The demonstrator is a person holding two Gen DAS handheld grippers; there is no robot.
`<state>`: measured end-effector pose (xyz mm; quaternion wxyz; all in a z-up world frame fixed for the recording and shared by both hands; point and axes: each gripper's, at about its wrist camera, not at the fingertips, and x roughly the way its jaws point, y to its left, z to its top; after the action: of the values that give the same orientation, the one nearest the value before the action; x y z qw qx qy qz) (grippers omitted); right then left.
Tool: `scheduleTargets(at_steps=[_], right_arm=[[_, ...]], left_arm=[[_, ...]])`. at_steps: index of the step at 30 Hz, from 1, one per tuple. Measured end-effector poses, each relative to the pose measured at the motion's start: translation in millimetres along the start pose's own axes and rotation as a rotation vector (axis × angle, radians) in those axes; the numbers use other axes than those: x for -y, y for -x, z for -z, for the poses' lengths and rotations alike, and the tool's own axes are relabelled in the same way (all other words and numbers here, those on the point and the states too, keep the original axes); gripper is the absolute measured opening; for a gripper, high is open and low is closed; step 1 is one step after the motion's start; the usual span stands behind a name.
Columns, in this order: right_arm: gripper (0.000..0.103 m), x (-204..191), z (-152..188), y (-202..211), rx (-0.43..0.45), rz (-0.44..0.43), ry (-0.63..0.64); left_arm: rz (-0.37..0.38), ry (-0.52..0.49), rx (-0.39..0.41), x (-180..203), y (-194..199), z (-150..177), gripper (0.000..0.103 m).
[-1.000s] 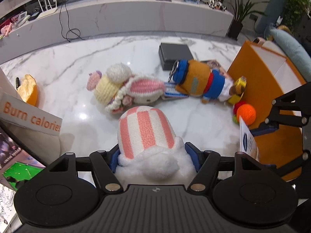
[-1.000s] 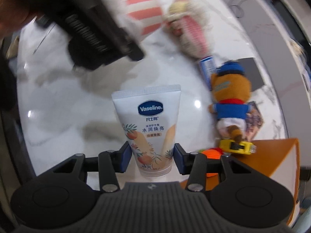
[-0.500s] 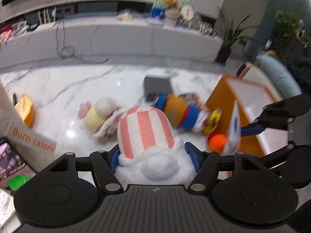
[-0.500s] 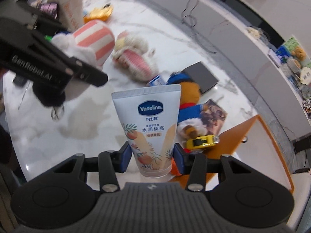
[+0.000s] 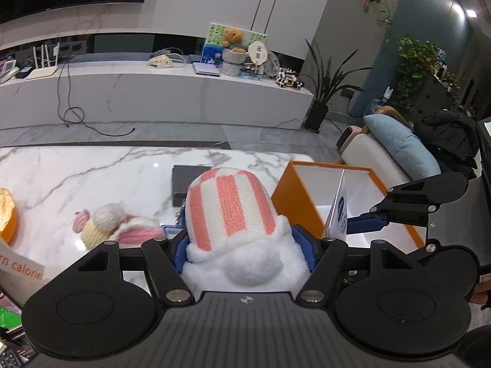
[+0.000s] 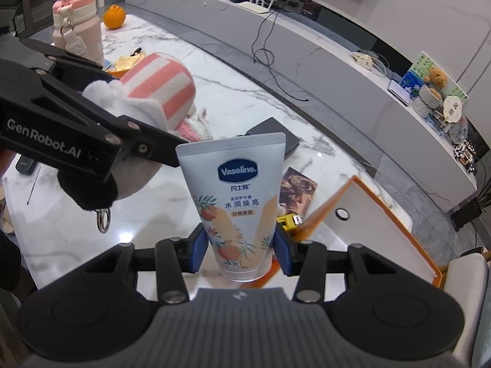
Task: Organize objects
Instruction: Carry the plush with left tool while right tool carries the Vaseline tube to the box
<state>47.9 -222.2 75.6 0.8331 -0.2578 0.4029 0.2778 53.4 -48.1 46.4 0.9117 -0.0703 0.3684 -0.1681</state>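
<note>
On marble table (image 5: 92,171), rabbit plush (image 5: 116,225), black box (image 5: 187,181), orange box (image 5: 294,196)

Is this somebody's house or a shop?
Most likely a living room at home. There is a sofa with a cushion, a long TV bench with a router and cables, potted plants, and toys on a marble table.

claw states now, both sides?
Left claw: closed on the striped plush toy.
Right claw: closed on the Vaseline tube.
</note>
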Motion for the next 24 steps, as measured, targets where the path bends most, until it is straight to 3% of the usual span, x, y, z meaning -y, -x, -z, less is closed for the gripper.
scheduleTargets(at_steps=[15, 24], right_arm=[[0.048, 38.2, 23.9, 21.7, 0.035, 0.050, -0.101], [0.048, 69.2, 44.1, 34.5, 0.040, 0.100, -0.191]], left_arm=[[0.075, -0.037, 0.025, 40.9, -13.9, -9.5, 0.078], [0.171, -0.021, 0.107, 61.8, -12.1, -14.1, 0.078]])
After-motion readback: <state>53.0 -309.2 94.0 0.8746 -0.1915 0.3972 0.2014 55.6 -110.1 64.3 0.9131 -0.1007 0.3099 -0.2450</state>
